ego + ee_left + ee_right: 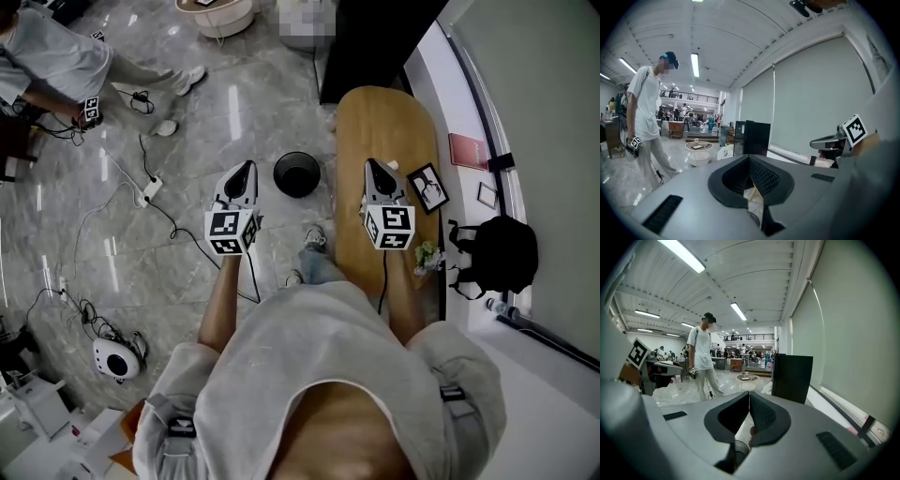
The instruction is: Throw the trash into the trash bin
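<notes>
One black trash bin (296, 174), inside dark; left gripper (749, 159) jaws tight on crumpled paper (755, 199), right gripper (749, 395) jaws together.

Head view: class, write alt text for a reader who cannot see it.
Seen from above, a person holds out a left gripper and a right gripper, with a black trash bin on the floor between them, beside a wooden table.

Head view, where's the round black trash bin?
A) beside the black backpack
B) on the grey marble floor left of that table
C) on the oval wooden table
B: the round black trash bin stands on the grey marble floor, just left of the oval wooden table.
</notes>
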Tool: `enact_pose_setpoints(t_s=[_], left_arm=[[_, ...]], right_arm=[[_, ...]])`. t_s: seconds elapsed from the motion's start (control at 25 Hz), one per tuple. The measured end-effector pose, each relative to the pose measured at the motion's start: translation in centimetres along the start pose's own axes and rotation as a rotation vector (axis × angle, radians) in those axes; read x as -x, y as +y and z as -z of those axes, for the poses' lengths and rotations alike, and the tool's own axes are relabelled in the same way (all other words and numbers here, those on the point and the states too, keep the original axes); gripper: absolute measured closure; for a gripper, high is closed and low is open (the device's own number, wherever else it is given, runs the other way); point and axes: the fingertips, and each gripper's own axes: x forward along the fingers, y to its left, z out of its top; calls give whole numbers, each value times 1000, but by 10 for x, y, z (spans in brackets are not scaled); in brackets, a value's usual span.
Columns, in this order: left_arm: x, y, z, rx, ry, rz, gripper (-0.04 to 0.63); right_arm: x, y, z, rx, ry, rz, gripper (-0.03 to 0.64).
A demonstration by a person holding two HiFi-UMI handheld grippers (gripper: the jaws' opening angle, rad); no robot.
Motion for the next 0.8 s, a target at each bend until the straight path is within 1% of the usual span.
enact_pose_setpoints(t_s=[0.28, 0.4, 0.56, 0.68, 0.8], left_arm=[[-39, 17, -1, -1, 42, -77, 578], [-50, 22, 2, -15, 58, -91, 577], [-61, 29, 7, -8, 74, -114, 577], [-70, 37, 13, 5, 82, -116, 577], [-82, 46, 20, 5, 87, -99, 577]], right_arm=[[-50, -26, -3, -14, 5, -51, 588], [-69, -29, -1, -22, 12, -77, 588], [-86, -25, 3, -24, 33, -108, 588], [-99, -17, 7, -30, 48, -122, 588], [-113, -9, 13, -31, 67, -124, 588]])
